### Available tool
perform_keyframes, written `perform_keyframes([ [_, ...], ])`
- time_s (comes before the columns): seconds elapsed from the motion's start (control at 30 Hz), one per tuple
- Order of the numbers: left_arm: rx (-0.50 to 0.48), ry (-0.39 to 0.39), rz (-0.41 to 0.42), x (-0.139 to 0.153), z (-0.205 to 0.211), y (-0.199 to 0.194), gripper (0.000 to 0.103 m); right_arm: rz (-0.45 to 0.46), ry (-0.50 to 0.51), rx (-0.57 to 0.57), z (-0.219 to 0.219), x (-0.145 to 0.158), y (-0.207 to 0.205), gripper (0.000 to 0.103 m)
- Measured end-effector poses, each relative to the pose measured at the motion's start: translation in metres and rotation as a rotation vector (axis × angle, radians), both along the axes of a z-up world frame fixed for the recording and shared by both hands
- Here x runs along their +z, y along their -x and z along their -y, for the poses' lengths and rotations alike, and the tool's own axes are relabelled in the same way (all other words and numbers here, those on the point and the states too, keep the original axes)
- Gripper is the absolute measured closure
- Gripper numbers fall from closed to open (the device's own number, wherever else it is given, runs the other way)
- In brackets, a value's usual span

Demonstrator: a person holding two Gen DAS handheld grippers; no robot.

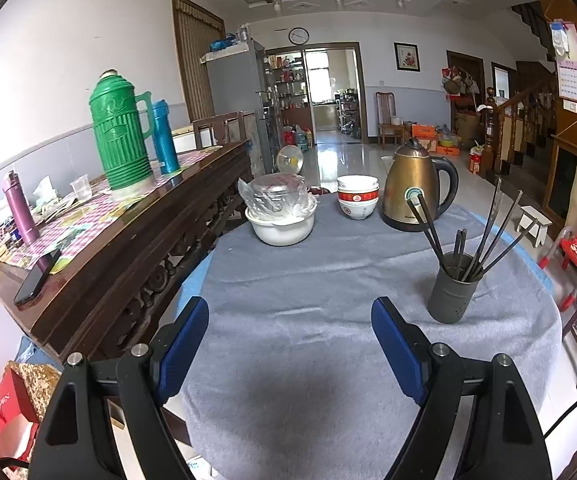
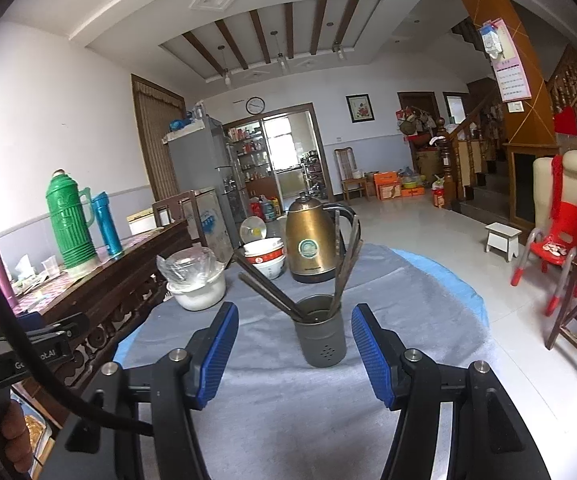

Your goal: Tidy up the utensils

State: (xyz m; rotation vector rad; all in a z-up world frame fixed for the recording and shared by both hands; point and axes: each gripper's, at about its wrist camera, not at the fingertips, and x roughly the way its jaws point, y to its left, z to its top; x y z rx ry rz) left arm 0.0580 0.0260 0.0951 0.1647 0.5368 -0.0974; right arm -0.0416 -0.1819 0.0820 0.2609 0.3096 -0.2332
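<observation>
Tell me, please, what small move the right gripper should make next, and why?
Probably ease the right gripper forward toward the grey holder. Its jaws are open and empty, and the holder stands upright, centred just ahead of them, chopsticks splayed inside. The left gripper is open over bare cloth, farther off.

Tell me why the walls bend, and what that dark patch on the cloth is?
Both views: the fisheye lens bows the walls and blackens the corners. Left wrist view: the patch on the grey cloth looks like a soft shadow between the left hand-held gripper's fingers; daylight glares off the floor.
</observation>
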Motion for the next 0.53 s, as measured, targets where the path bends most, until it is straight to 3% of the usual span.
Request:
perform_keyframes([
  [0.27,-0.026,0.008,-0.017,-0.005,0.015,-0.025,0.019,-0.032,0.001,-0.053,0.019,-0.011,-0.020,0.040],
  [0.37,-0.021,0.021,-0.047,-0.019,0.016,-0.045,0.014,-0.066,0.004,-0.082,0.032,-0.023,-0.032,0.039],
  [0.47,0.000,0.078,-0.143,-0.051,0.009,-0.079,0.014,-0.149,0.010,-0.119,0.054,-0.048,-0.055,0.038],
  [0.53,0.038,0.141,-0.254,-0.085,-0.001,-0.110,0.014,-0.227,0.000,-0.149,0.074,-0.072,-0.072,0.038],
])
